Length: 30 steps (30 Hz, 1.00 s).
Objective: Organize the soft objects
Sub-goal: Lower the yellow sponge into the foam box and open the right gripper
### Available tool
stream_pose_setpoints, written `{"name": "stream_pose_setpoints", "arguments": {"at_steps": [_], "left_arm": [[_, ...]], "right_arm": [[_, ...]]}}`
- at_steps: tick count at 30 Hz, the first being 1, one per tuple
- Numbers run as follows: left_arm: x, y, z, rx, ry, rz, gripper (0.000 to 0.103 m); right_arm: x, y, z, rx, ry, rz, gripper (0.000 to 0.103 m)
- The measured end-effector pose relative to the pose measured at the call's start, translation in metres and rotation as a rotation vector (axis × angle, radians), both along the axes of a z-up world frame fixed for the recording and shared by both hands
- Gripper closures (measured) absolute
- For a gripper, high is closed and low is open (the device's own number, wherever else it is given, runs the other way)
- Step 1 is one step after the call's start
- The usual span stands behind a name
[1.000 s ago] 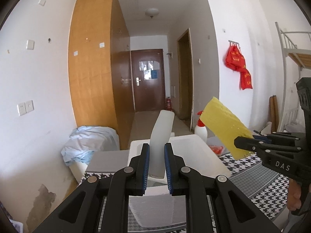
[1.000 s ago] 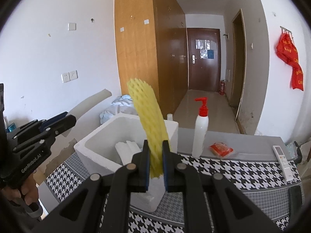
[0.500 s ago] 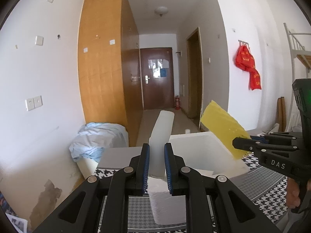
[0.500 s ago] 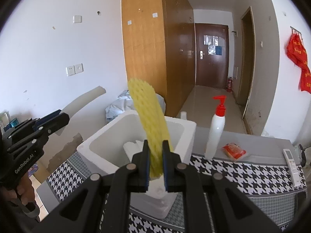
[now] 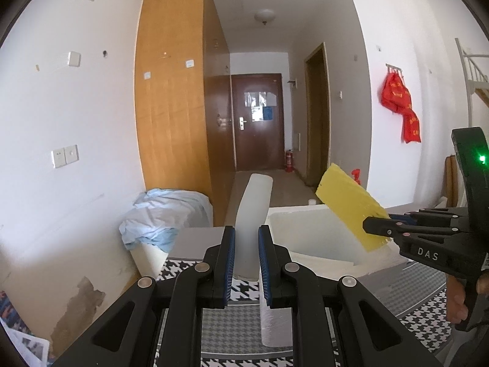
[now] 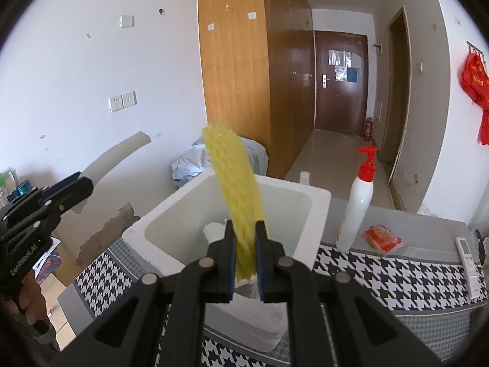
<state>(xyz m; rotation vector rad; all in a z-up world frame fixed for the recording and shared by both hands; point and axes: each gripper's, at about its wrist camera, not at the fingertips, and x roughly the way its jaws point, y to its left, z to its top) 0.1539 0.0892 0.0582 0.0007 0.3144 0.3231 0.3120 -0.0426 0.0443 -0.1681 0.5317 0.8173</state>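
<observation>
The left gripper (image 5: 247, 255) has its jaws squeezed tight on a white foam sheet (image 5: 254, 211). The sheet is soft and thin, so it is pinched near its bottom end and the rest sticks up and away past the jaws. It leans a little.

The right gripper (image 6: 245, 255) has its jaws squeezed tight on a yellow foam net (image 6: 237, 189). The net also stands up out of the jaws and bends a bit at the top, because it is floppy.

Just past both pairs of jaws sits a white foam box (image 6: 318, 197) on the surface (image 6: 397, 267) with the black and white cloth. The box is open on top. Something white already lies inside it, below the right jaws. I think the box is where the soft things go, so both are held up high to get over its wall.

Further right of the right jaws stand a white pump bottle (image 6: 357, 202), a small red packet (image 6: 382, 238) and a remote (image 6: 469, 258). They are not soft things to pack, so they sit apart from the box.
</observation>
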Motion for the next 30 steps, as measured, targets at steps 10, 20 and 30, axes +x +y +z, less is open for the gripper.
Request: {"name": "stream_pose_setpoints", "arguments": {"at_steps": [10,20,30], "left_arm": [[-0.007,0.011,-0.004,-0.012,-0.006,0.028,0.086],[-0.007,0.012,-0.003,-0.018,-0.007,0.032,0.086],[-0.006,0.013,-0.005,-0.021,-0.003,0.027,0.086]], "right_arm": [[0.008,0.013,-0.009,-0.034,0.026,-0.007,0.089],[0.009,0.011,-0.010,-0.028,0.020,-0.016,0.033],[0.004,0.004,-0.006,-0.010,0.016,-0.011,0.033]]}}
